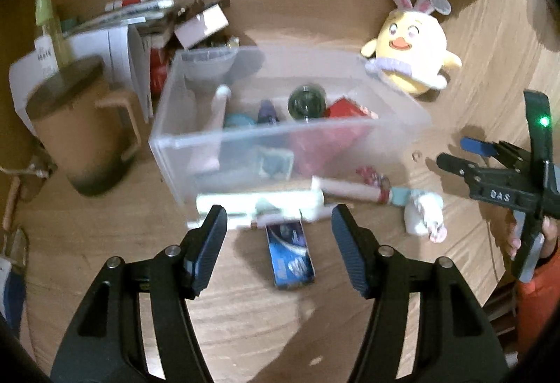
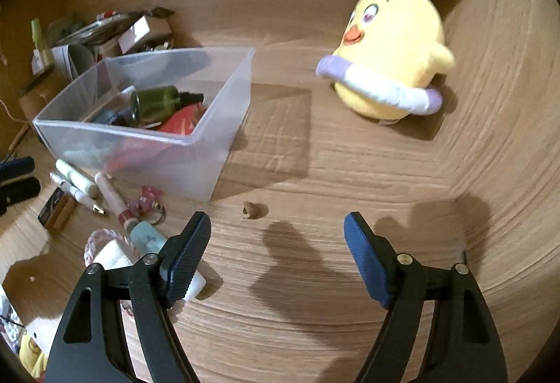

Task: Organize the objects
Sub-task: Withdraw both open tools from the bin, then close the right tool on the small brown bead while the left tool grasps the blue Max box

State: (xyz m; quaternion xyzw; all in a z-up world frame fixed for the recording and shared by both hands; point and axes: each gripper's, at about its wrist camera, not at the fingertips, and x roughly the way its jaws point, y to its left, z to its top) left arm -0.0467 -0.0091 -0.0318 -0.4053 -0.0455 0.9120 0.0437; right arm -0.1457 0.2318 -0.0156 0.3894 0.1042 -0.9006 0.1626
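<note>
We judge we are mid-gathering: several items already lie in the clear plastic bin [image 1: 210,145], while loose ones wait on the wooden tabletop [image 1: 245,313] in front of it. Our left gripper [image 1: 278,225] is released, empty, hanging over the blue rectangular packet [image 1: 290,253] and the pale green-white tube [image 1: 259,203], both lying between its fingers; next calls for descending and closing. Our right gripper [image 2: 278,236] is also spread and empty, well apart from the yellow plush chick with bunny ears [image 2: 392,57].
</note>
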